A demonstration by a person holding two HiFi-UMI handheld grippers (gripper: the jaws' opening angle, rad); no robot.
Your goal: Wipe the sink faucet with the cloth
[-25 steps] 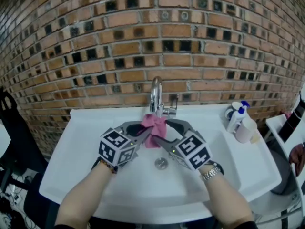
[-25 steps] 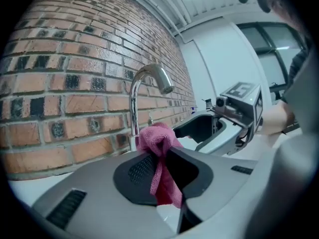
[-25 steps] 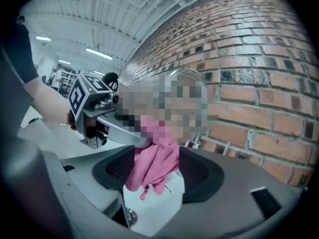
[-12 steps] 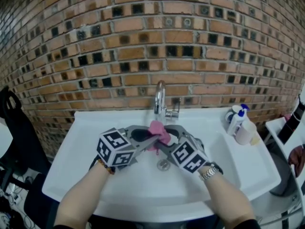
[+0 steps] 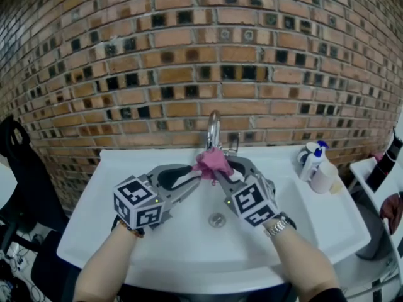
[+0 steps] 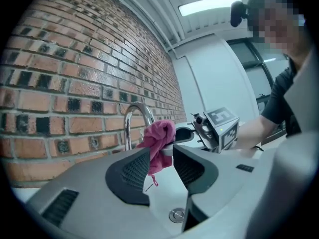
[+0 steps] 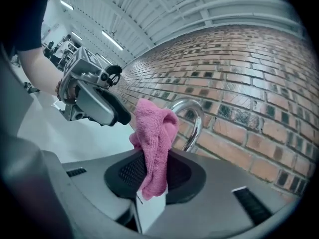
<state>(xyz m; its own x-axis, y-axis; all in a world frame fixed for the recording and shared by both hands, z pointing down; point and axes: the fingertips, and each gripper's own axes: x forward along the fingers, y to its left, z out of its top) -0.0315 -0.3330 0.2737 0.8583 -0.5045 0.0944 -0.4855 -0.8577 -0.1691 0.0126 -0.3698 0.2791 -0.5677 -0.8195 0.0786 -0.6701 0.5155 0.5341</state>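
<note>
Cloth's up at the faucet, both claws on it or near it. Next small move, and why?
Probably draw the left claw back clear. Its jaws have just opened and stand apart, the pink cloth hanging loose between them; the right claw has just closed on the cloth, pinching it beside the faucet. With the left clear, the right could start wiping.

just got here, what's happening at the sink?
A person works two handheld grippers over a white sink. The right gripper has just been closing its jaws and now pinches the pink cloth, held up beside the chrome faucet. The left gripper has just been opening its jaws; they stand apart, with the cloth hanging by their tips, unclamped. Whether the cloth touches the faucet is unclear.
</note>
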